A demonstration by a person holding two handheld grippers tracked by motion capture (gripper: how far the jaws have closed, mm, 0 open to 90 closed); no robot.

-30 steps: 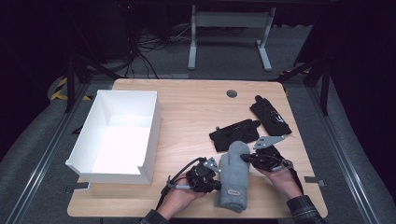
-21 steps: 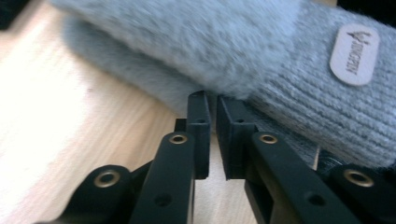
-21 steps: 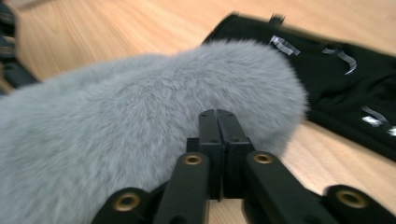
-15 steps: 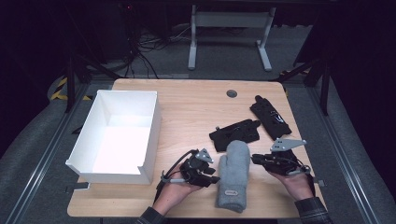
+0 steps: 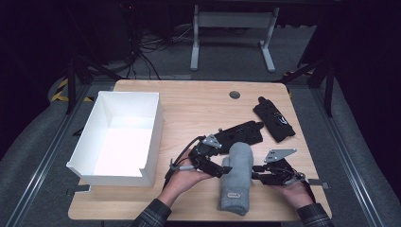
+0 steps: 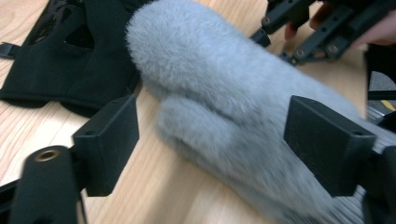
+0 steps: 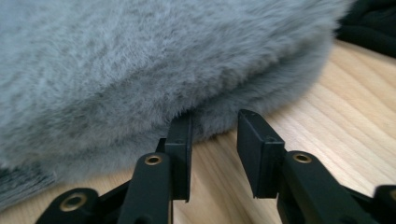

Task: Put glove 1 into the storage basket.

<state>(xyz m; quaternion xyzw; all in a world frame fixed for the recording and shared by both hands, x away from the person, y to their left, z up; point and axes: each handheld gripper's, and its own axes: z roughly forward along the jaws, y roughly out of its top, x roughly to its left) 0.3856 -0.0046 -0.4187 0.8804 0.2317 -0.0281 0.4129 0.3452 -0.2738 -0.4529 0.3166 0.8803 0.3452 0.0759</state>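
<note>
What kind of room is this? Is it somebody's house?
Probably not a house: more likely a lab or workshop. The light wooden table stands on grey floor, with tangled black cables and a white metal stand behind it.

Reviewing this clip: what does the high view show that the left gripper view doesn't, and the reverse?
High view alone: the white box, a second black glove far right, and both sleeves. Left gripper view alone: the left gripper up close, jaws wide apart astride the grey mitten's thumb, not pressing it; they have just been opening. Both share: the grey mitten, the black glove beyond it, the right gripper at its far side, and the table.
</note>
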